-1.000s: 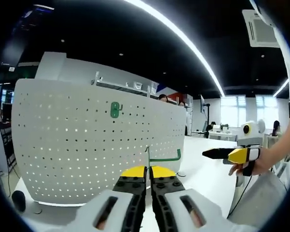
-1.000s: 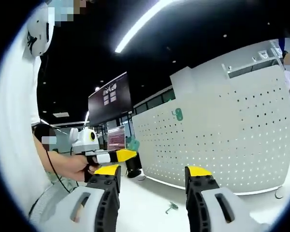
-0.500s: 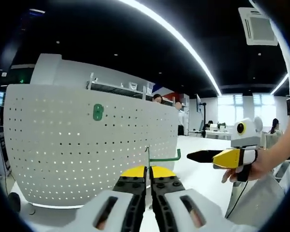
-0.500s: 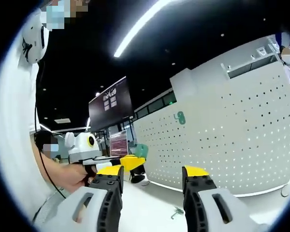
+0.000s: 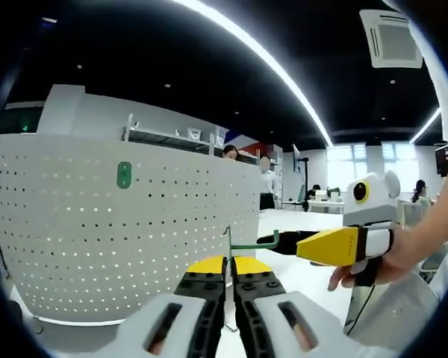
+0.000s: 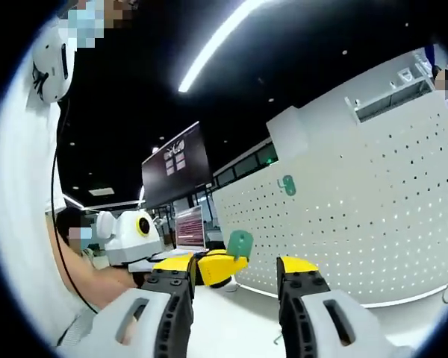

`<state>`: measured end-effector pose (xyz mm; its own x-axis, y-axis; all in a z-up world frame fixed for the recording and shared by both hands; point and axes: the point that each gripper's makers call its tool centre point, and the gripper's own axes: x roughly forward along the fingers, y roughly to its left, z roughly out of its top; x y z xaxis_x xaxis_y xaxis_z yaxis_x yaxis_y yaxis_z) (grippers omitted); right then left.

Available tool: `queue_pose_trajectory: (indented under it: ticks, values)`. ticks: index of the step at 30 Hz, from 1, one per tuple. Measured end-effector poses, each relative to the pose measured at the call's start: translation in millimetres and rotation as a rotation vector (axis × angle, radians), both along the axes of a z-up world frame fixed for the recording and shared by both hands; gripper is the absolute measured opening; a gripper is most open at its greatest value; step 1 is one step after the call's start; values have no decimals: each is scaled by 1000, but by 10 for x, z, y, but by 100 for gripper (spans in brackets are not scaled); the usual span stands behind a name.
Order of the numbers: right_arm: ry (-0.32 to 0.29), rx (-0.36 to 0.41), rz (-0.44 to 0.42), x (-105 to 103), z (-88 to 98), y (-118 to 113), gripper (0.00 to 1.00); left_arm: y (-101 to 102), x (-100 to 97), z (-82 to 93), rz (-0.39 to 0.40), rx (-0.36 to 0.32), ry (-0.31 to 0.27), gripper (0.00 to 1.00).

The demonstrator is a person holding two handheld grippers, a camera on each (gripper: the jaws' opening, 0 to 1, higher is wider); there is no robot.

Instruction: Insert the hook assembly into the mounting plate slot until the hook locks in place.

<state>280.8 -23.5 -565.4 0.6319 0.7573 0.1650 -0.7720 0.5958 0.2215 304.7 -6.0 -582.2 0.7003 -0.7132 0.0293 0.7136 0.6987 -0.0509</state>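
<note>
The hook (image 5: 243, 245) sits clamped between the left gripper (image 5: 225, 262) jaws, which are pressed together on its vertical wire leg. Its long arm runs sideways toward the person's right, ending in a small upturned tip, so long axis is roughly level and parallel to the pegboard face, not pointing into it.

Change vs 1 s ago: the right gripper (image 5: 313, 246) has come in much closer in the left gripper view; its yellow tip is now just beside the hook's upturned end, prob touching or about to. In the right gripper view, right gripper (image 6: 235, 270) jaws stand apart w/ the left gripper's yellow nose and a green plate-like piece (image 6: 240, 242) showing between them. Looks like a handover or regrip is being set up, so insertion not yet begun.

The white pegboard (image 5: 119, 239) stands behind, well apart from the hook. A green hook plate (image 5: 124, 174) is already mounted on it, upper area. Another small green hook (image 6: 278, 339) lies on the table (image 6: 239, 328) below.
</note>
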Motion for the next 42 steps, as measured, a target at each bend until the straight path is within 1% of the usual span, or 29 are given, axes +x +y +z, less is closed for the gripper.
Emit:
queue_pose_trajectory:
  ticks: [2,4,6,8,9,12,15,18,19,27,29,30,31,33,35,39,40,42]
  values:
    - [-1,5,0,5,15,4,39,-37,-19,3,-3,-2,1,2]
    - [-3,5,0,12,22,3,35,-67,-38,16,-7,-14,6,2]
    - [-3,8,-1,18,27,-1,33,-124,-79,27,-17,7,-9,2]
    - [0,15,0,17,40,4,30,-162,-102,37,-21,1,-3,2]
    - [-1,15,-4,25,41,-5,28,-179,-117,46,-26,8,-13,2]
    - [3,27,0,18,58,-9,23,-186,-123,48,-30,3,-12,2]
    - [0,25,-17,37,68,-34,19,-188,-130,57,-29,-2,-13,2]
    - [2,18,-37,49,74,-52,14,-192,-145,66,-27,-7,-12,2]
    - [-4,4,-46,60,66,-65,13,-193,-148,68,-26,-7,-13,2]
    - [-17,-48,-100,99,62,-57,9,-166,-120,69,11,16,-16,2]
    - [-9,-62,-89,94,45,-30,6,-162,-109,49,16,22,-3,2]
    - [4,-77,-91,96,20,-15,4,-159,-101,33,22,40,-1,2]
    - [2,-81,-92,103,21,-9,4,-159,-94,23,26,55,-7,2]
    - [-2,-71,-93,113,26,-26,4,-157,-93,37,23,38,-1,2]
    - [0,-70,-91,114,26,-23,4,-152,-90,37,24,40,-3,2]
    - [32,-57,-74,107,12,-8,3,-145,-97,34,20,48,-9,1]
    - [28,-59,-71,102,16,-4,3,-144,-98,36,20,49,-12,1]
    - [54,-46,-54,94,10,9,2,-142,-97,32,17,59,-18,1]
